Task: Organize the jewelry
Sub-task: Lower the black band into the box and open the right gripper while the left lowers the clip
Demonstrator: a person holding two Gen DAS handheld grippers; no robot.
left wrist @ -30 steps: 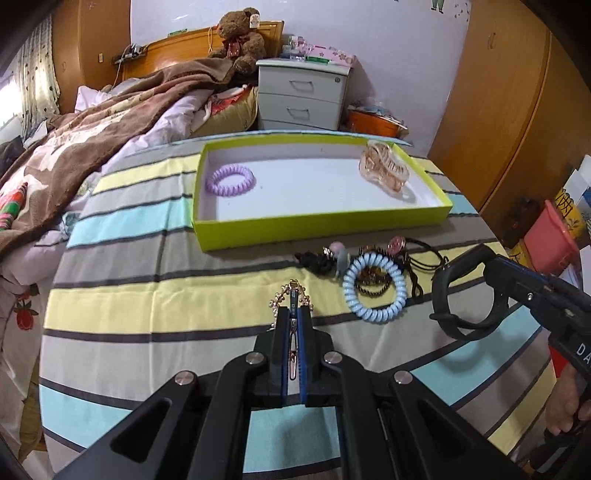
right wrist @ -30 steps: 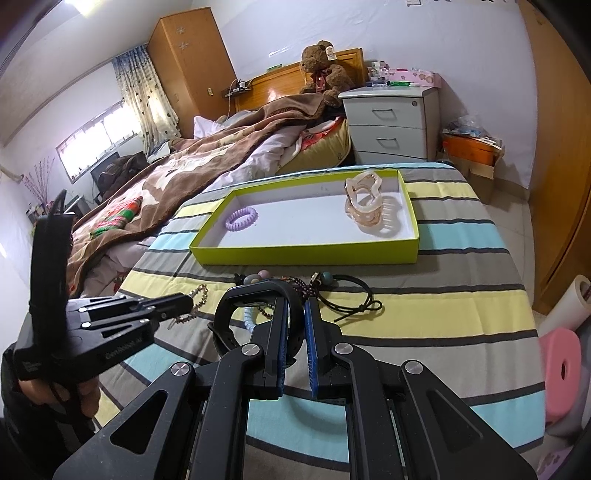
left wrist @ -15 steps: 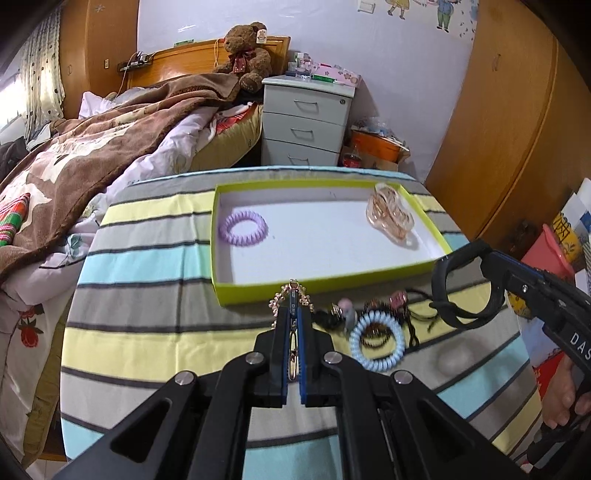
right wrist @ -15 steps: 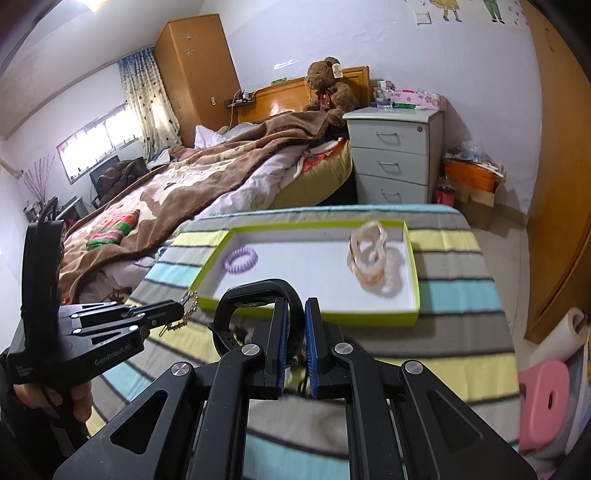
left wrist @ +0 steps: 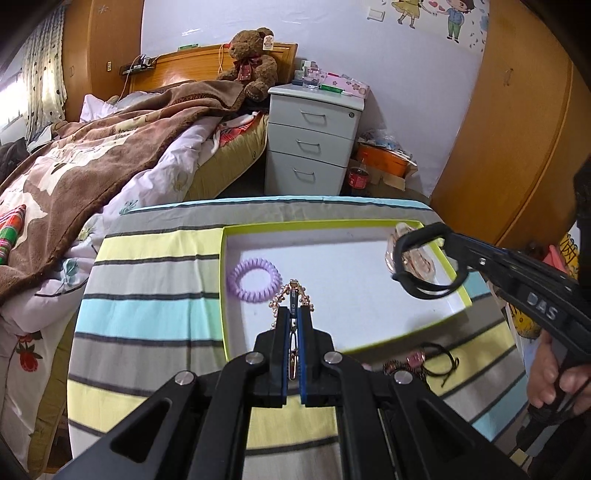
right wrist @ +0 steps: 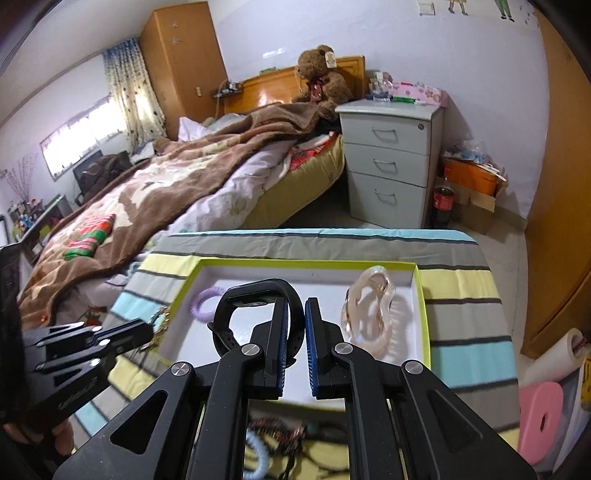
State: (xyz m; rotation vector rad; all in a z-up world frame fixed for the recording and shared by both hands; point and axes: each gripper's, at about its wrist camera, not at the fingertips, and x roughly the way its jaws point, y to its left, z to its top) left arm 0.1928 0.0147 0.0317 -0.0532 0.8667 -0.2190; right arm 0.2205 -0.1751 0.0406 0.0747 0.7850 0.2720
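Striped-cloth bench (left wrist: 155, 317) carries a lime-rimmed tray (left wrist: 402, 338) at 12 o'clock; tangled hair ties (left wrist: 424, 363), seemingly, at 4.

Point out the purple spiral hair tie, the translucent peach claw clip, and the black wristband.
Purple spiral hair tie (left wrist: 253, 275), left wrist view, its coiled ring.
Translucent peach claw clip (right wrist: 369, 314), right wrist view, its curved body.
Black wristband (left wrist: 428, 291), left wrist view, its lower loop.

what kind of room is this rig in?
A bedroom, likely a child's: an unmade bed with a teddy bear at its headboard, a drawer nightstand beside it, cartoon stickers on the wall.
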